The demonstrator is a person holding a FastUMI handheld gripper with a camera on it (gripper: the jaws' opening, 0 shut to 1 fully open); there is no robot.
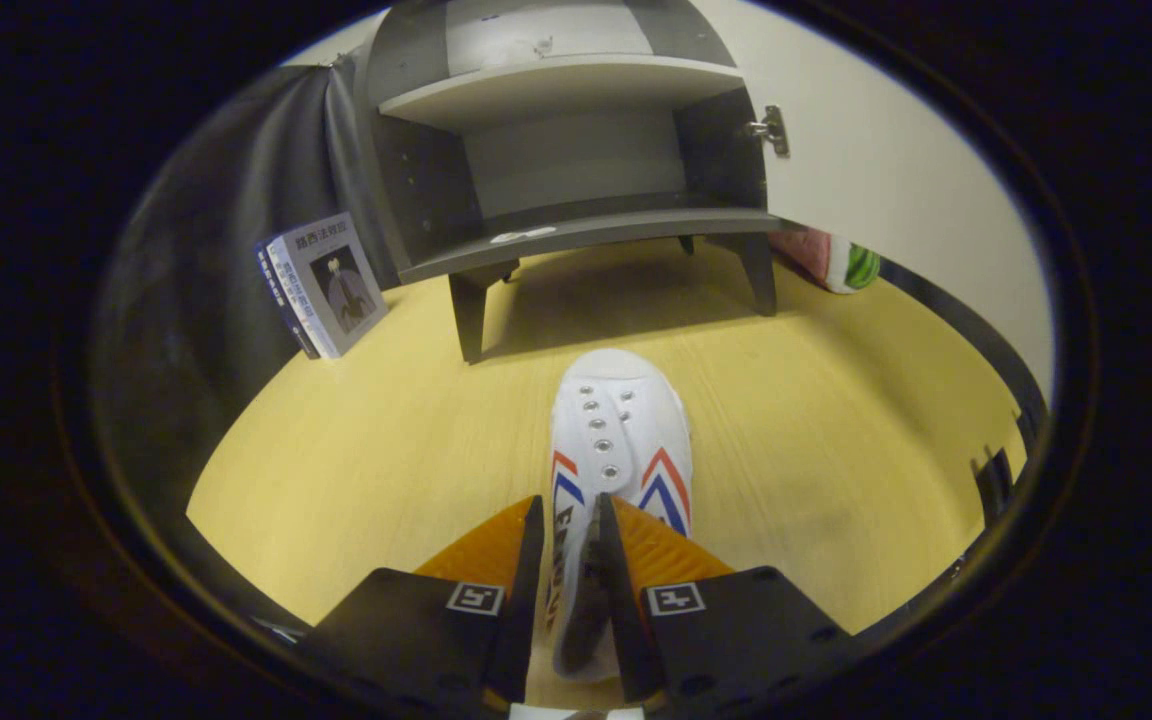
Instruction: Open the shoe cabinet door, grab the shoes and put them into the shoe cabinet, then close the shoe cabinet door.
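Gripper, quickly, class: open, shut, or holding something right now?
Gripper: shut on the white shoe, pinching its side wall near the heel.

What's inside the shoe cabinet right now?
The cabinet stands open with two bare shelves and no shoes. Its upper section runs out of sight. The shoe is outside, pinched at its side wall by the gripper.

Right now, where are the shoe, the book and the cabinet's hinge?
shoe (619,420): gripper view, laced top near the toe.
book (336,285): gripper view, front cover.
hinge (769,130): gripper view, metal plate on the door.
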